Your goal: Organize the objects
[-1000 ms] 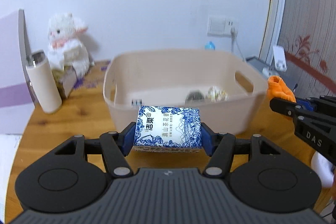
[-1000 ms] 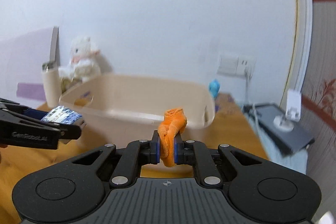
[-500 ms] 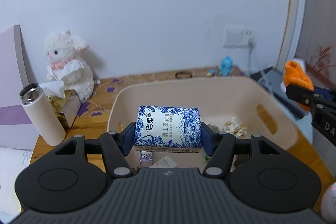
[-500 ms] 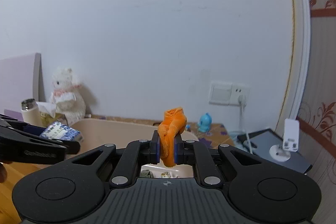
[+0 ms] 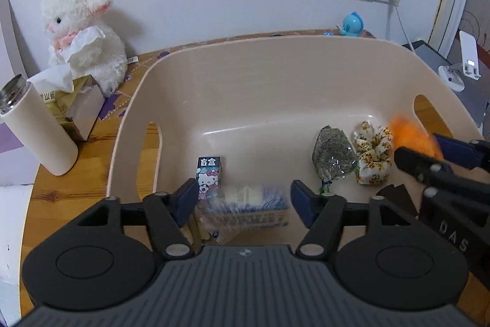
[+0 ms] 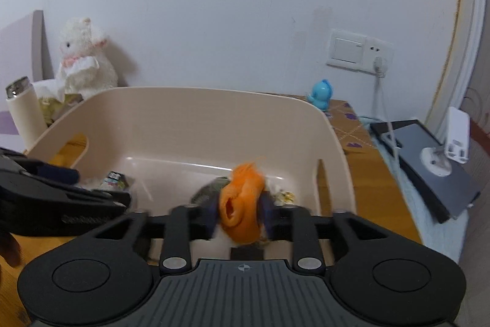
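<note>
Both grippers hang over a beige plastic bin [image 5: 275, 51] on the wooden table. My left gripper [image 5: 243, 195] has its jaws opening. The blue-and-white tissue pack [image 5: 245, 212] is blurred and dropping below them, clear of both pads. My right gripper [image 6: 239, 210] also has its jaws opening. The orange cloth [image 6: 242, 204] is puffed out loose between them, over the bin's right end. In the left wrist view that cloth [image 5: 410, 137] is a blur at the right gripper's fingers [image 5: 428, 164].
Inside the bin lie a small Hello Kitty box [image 5: 209, 176], a clear bag of dark bits [image 5: 332, 153] and a floral scrunchie [image 5: 372, 155]. To the left stand a white flask [image 5: 33, 127], a tissue box [image 5: 76, 106] and a plush lamb [image 5: 82, 29]. A dark device [image 6: 428, 161] and a phone stand [image 6: 453, 143] sit to the right.
Both grippers moved forward over the bin and tipped down. The left jaws spread and let the tissue pack go. The right jaws spread off the orange cloth.
</note>
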`<state>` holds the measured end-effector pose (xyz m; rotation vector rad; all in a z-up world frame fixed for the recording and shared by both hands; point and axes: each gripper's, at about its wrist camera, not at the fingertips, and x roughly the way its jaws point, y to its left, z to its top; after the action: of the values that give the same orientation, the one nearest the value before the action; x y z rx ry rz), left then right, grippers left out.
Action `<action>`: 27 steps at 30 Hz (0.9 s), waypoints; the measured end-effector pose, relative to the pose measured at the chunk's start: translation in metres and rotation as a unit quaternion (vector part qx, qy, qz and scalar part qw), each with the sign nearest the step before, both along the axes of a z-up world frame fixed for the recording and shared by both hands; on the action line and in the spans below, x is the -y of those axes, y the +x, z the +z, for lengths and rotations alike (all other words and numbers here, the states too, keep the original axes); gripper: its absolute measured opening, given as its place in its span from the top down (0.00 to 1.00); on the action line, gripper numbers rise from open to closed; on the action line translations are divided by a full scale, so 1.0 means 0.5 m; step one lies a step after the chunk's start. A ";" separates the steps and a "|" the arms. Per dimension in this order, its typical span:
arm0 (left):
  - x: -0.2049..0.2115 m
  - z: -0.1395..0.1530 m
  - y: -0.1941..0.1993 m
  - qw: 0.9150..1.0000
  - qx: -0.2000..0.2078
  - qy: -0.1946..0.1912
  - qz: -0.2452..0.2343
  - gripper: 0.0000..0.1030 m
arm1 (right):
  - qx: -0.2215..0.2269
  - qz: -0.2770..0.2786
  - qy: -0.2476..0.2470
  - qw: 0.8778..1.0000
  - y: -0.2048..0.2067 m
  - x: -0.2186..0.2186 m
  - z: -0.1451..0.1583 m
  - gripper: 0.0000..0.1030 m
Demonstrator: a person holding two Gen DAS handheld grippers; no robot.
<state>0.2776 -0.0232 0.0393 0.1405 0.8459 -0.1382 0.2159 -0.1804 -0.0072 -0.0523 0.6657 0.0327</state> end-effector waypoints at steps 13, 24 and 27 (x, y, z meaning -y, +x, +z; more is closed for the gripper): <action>-0.025 0.097 -0.119 0.998 0.058 -0.005 -0.008 0.09 | 0.052 0.002 0.009 0.999 -0.136 0.001 0.079 0.24; -0.069 0.113 -0.243 0.996 0.084 -0.005 0.001 0.09 | 0.070 0.006 0.008 0.998 -0.252 0.002 0.109 0.21; -0.078 0.110 -0.280 0.996 0.088 -0.008 -0.007 0.09 | 0.075 0.007 0.007 0.997 -0.278 0.004 0.111 0.16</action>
<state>0.1378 0.0160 0.0942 0.1417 0.6675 -0.1442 0.0767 -0.1825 0.0483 -0.0457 0.5154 0.0458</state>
